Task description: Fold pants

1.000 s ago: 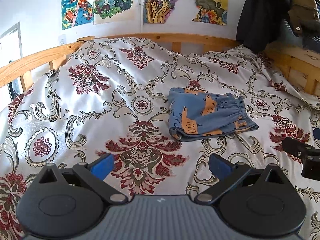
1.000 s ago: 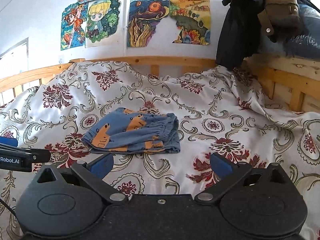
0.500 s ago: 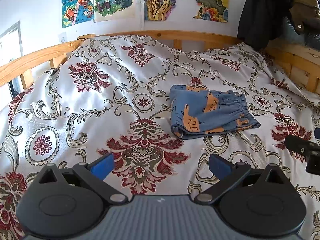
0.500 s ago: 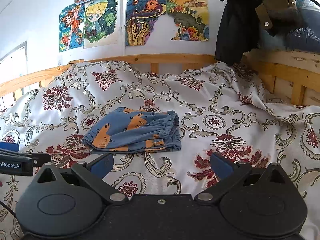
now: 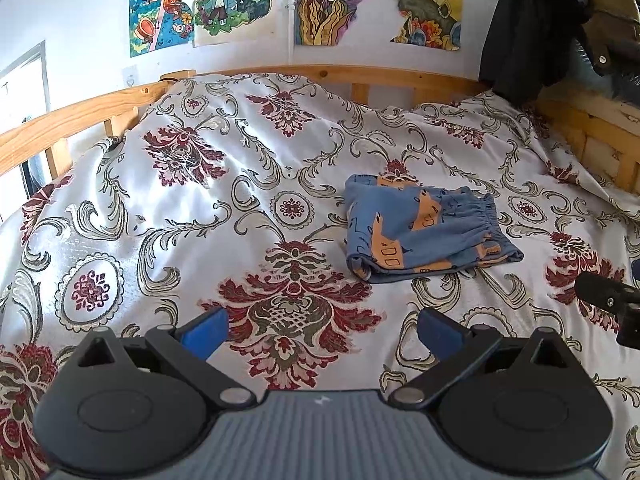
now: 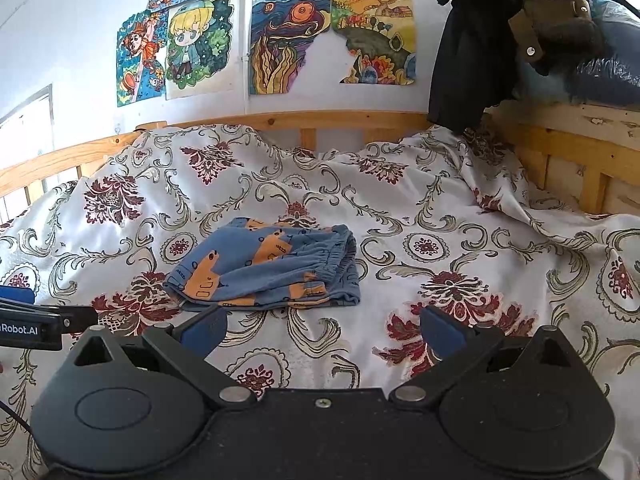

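Observation:
Small blue pants point(image 5: 424, 228) with orange prints lie folded into a compact bundle in the middle of the bed, elastic waistband toward the right. In the right wrist view the same pants point(image 6: 268, 268) sit just beyond my left-hand fingertip. My left gripper point(image 5: 322, 330) hovers open over the bedspread, nearer than the pants and to their left, holding nothing. My right gripper point(image 6: 322, 330) is open too, empty, just short of the bundle's near edge. Each gripper's tip shows at the side edge of the other's view.
A white bedspread point(image 5: 180, 216) with red floral patterns covers the bed. A wooden rail point(image 6: 320, 120) runs around the far and side edges. Dark coats point(image 6: 472, 48) hang at the upper right. Drawings point(image 5: 256, 0) are on the wall.
Both grippers have drawn back slightly and tilted upward, so more wall shows in the right wrist view. The pants lie still. Jaws stay open.

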{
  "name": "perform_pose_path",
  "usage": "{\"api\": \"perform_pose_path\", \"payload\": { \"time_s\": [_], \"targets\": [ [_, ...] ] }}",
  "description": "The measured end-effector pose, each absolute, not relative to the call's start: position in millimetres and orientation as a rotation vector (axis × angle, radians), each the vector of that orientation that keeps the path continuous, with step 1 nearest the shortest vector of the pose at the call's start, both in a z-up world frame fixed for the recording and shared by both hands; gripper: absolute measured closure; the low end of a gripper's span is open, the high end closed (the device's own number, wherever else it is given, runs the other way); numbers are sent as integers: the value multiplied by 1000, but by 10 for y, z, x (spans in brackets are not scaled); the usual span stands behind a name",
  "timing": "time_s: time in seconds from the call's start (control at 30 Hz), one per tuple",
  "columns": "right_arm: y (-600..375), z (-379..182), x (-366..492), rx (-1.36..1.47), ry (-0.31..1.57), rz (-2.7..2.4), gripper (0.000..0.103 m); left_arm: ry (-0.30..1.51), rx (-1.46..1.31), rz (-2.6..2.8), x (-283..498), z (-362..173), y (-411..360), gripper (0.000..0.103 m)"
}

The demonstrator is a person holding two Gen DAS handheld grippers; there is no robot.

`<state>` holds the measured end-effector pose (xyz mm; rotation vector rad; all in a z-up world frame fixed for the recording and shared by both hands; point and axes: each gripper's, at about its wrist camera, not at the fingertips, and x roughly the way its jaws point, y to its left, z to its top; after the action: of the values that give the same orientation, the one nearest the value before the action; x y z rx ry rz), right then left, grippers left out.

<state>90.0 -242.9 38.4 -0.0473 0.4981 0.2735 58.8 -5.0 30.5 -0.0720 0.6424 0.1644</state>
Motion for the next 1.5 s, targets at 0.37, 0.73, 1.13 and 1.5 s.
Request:
{"api": "perform_pose_path", "payload": {
  "time_s": [0.37,0.73,1.13,1.5],
  "targets": [
    [-2446,382,906,-46,502,275,1,639,-74,167,581,308,-51,0],
    [-2446,386,910,-47,502,275,1,637,-75,167,575,307,-49,0],
    [-2451,374,905,-44,507,274,1,635,-71,166,564,310,-48,0],
    [-2449,358,902,-47,510,273,1,628,-74,147,543,344,-75,0]
  ]
}}
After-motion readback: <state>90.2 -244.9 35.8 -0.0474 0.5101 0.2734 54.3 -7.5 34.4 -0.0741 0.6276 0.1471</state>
